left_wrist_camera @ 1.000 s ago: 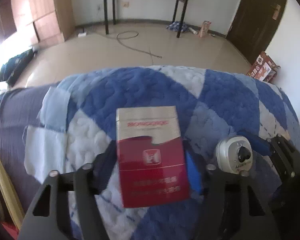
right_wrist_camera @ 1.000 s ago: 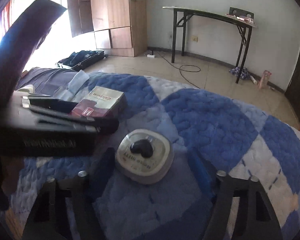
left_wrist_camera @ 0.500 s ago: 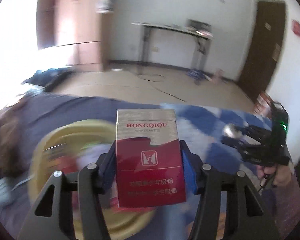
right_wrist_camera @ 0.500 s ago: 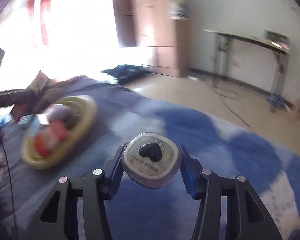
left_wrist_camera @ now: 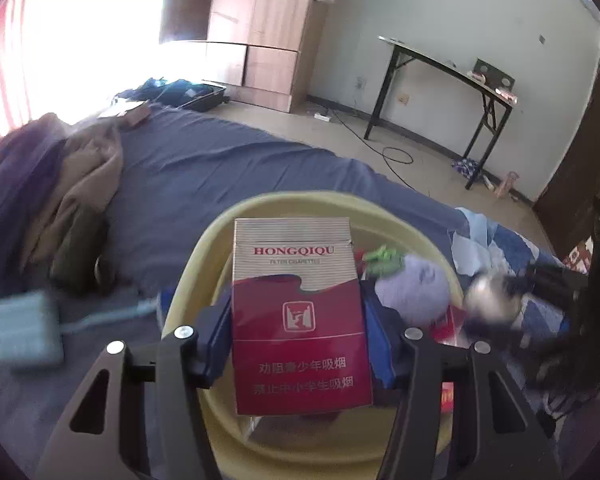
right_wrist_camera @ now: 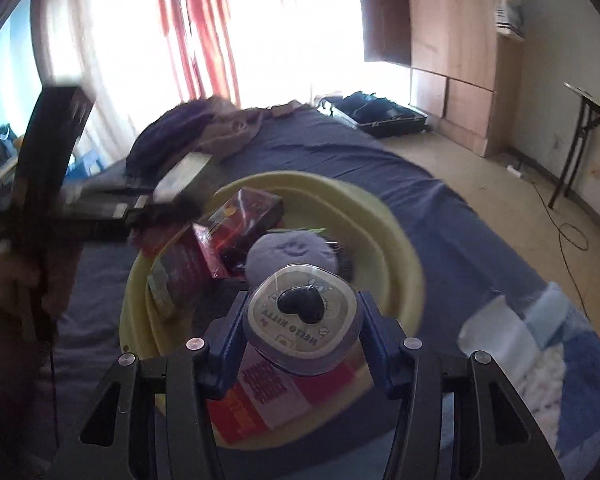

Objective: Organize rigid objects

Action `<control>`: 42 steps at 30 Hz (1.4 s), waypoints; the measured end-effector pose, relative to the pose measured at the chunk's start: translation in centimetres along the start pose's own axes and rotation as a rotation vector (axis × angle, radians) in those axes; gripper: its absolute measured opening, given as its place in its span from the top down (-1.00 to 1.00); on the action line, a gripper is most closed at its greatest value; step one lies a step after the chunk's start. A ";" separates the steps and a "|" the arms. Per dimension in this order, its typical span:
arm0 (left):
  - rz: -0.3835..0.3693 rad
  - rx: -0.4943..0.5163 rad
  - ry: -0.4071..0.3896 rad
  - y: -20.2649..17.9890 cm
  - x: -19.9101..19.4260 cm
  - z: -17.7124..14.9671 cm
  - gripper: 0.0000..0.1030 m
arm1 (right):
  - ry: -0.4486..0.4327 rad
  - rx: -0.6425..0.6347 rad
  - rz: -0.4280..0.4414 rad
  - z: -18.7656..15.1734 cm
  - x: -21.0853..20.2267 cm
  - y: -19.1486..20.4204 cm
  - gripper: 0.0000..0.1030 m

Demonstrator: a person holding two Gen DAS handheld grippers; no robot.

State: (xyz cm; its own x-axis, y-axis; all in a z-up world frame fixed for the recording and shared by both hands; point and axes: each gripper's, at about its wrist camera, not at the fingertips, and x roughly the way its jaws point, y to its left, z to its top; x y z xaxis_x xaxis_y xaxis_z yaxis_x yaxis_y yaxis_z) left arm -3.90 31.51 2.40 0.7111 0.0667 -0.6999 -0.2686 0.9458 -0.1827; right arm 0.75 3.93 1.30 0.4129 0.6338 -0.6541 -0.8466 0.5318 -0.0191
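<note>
My left gripper (left_wrist_camera: 298, 328) is shut on a red and silver cigarette pack (left_wrist_camera: 300, 320) and holds it over a yellow basin (left_wrist_camera: 204, 248) on the bed. My right gripper (right_wrist_camera: 302, 328) is shut on a round grey container (right_wrist_camera: 302, 320) with a black heart on its lid, held over the same basin (right_wrist_camera: 384, 232). The basin holds a purple plush ball (right_wrist_camera: 290, 252), a dark red box (right_wrist_camera: 248, 216) and other red packets. The right gripper with its container shows blurred in the left wrist view (left_wrist_camera: 496, 300). The left gripper and pack show blurred in the right wrist view (right_wrist_camera: 172, 192).
The bed has a dark blue sheet (left_wrist_camera: 220, 168) and a blue and white quilt (right_wrist_camera: 560, 360). A grey charger block (left_wrist_camera: 24, 332) lies left of the basin. Piled clothes (left_wrist_camera: 60, 184) lie at the bed's far end. A black table (left_wrist_camera: 448, 92) and a wardrobe (left_wrist_camera: 260, 28) stand beyond.
Both grippers have closed on their objects, lifted them off the quilt and swung left. They now hang over the yellow basin.
</note>
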 end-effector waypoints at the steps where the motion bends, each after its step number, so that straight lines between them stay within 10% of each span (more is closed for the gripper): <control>1: 0.006 -0.001 0.010 0.2 0.3 0.4 -0.13 | 0.010 -0.014 0.007 0.2 0.4 0.5 0.01; 14: 0.025 -0.066 0.125 2.3 6.1 0.5 -0.32 | 0.128 -0.202 -0.042 2.6 6.8 6.0 0.01; 17: 0.030 -0.110 0.062 2.6 4.3 0.2 -0.82 | 0.097 -0.191 -0.035 2.9 6.9 6.1 -0.07; 20: 0.069 -0.098 -0.040 1.5 -0.4 -0.3 -1.00 | -0.006 -0.181 -0.013 2.8 4.4 6.0 -0.98; 29: 0.067 -0.101 -0.230 -7.2 -9.9 -10.5 -1.00 | -0.161 -0.208 0.032 -3.3 -5.2 3.3 -0.99; 33: 0.093 -0.089 -0.076 -10.5 -6.4 -16.6 -1.00 | -0.050 -0.178 -0.026 -8.6 -2.9 1.6 -0.99; 42: 0.180 -0.220 0.056 -8.6 -0.9 -18.0 -1.00 | 0.123 -0.180 -0.049 -9.6 4.2 0.3 -0.99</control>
State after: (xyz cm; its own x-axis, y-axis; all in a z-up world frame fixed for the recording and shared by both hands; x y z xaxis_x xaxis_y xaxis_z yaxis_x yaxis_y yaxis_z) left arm -13.88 17.60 -7.82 0.6040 0.2035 -0.7705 -0.5260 0.8281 -0.1936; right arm -0.97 1.35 -8.67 0.4199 0.5308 -0.7361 -0.8777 0.4439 -0.1806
